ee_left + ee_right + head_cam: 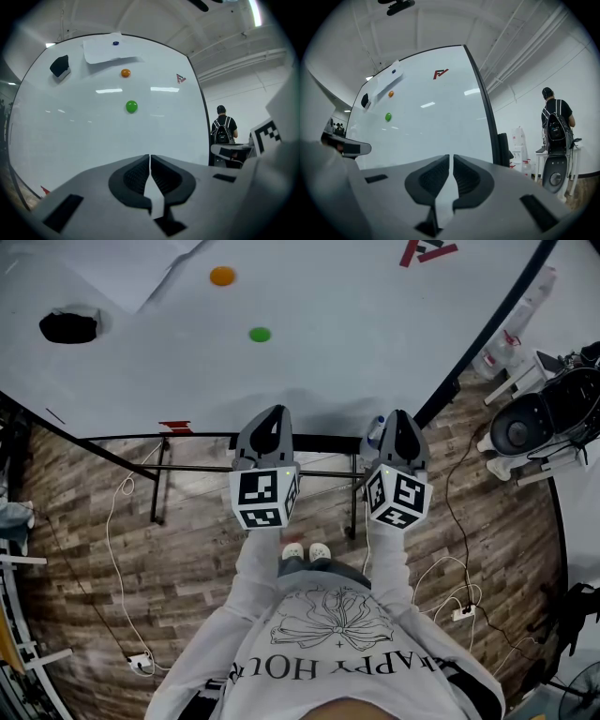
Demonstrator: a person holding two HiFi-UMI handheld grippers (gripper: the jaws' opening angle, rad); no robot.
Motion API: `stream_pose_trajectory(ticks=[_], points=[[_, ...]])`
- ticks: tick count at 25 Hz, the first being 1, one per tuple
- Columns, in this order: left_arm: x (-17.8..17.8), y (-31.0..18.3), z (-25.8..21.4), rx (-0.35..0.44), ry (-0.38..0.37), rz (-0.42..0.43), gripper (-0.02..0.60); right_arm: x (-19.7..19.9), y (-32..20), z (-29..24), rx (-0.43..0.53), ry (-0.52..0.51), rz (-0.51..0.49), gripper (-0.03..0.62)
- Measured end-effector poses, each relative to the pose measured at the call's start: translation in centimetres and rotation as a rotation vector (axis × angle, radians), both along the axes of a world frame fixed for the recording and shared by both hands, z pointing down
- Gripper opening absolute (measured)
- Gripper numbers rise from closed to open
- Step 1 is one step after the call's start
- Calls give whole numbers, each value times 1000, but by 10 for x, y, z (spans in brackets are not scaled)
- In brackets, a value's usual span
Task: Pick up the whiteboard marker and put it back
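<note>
- The left tool [272, 414] sits at the lower centre of the head view and aims at the whiteboard [356, 343]. In the left gripper view its jaws meet, with only a hairline between them and nothing held.
- The right tool [401, 418] sits just to its right in the frame. In the right gripper view its jaws stand a narrow slit apart, with only the board seen through the gap.
- A small pale thing with a bluish end [376, 430] shows just left of the right tool's tip, at the board's lower edge. It may be the whiteboard marker, but it is too small to tell. It is not between either tool's jaws.
- On the board a green magnet [260, 334] lies above the left tool, and an orange magnet [222, 277] lies higher, towards the upper left.
- A black eraser [68, 326] sticks to the board at far left, beside a sheet of paper [89, 273].
- A red logo [427, 250] marks the board's upper right.
- A person with a backpack [557, 126] stands at the right of the right gripper view, facing away.
- Cables trail over the wooden floor [94, 521].
</note>
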State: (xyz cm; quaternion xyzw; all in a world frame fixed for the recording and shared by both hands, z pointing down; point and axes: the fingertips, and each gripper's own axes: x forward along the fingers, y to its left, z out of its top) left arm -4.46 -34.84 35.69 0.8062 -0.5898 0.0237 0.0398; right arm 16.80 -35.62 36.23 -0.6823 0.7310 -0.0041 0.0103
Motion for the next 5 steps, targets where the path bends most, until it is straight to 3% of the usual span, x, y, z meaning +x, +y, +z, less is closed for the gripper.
stream_pose_trajectory(ticks=[5], points=[[4,-2,-2,5,-2,4,12,5,-1,-1,-1,0,4,26]])
